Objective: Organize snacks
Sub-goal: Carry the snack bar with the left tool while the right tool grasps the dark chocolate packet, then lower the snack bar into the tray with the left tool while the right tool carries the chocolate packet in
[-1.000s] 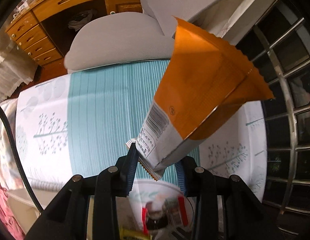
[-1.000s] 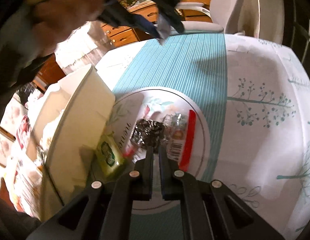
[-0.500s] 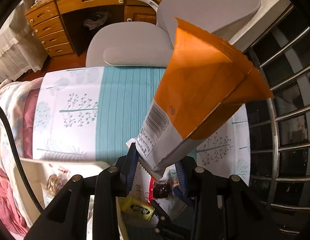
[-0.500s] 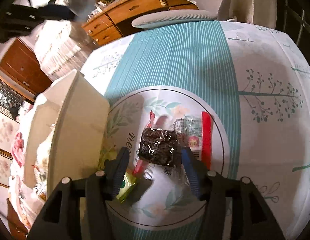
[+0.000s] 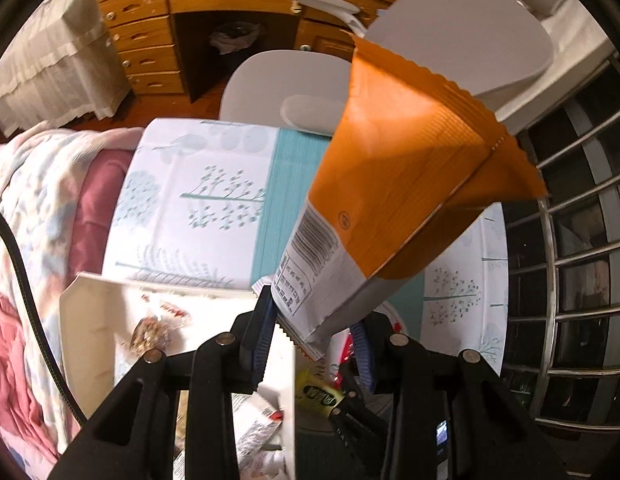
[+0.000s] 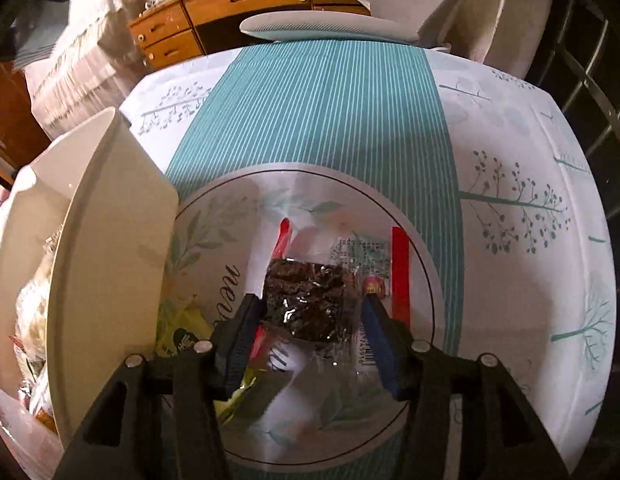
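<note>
My left gripper is pinching the bottom corner of an orange snack bag, holding it up above the white bin and the table. My right gripper points down at the round mat; its jaws are closing around a dark snack pack that lies between them, beside a red-edged clear packet and a yellow-green packet. The bin stands just left of the mat. Beyond lies the teal striped tablecloth, then a grey chair and a wooden desk.
</note>
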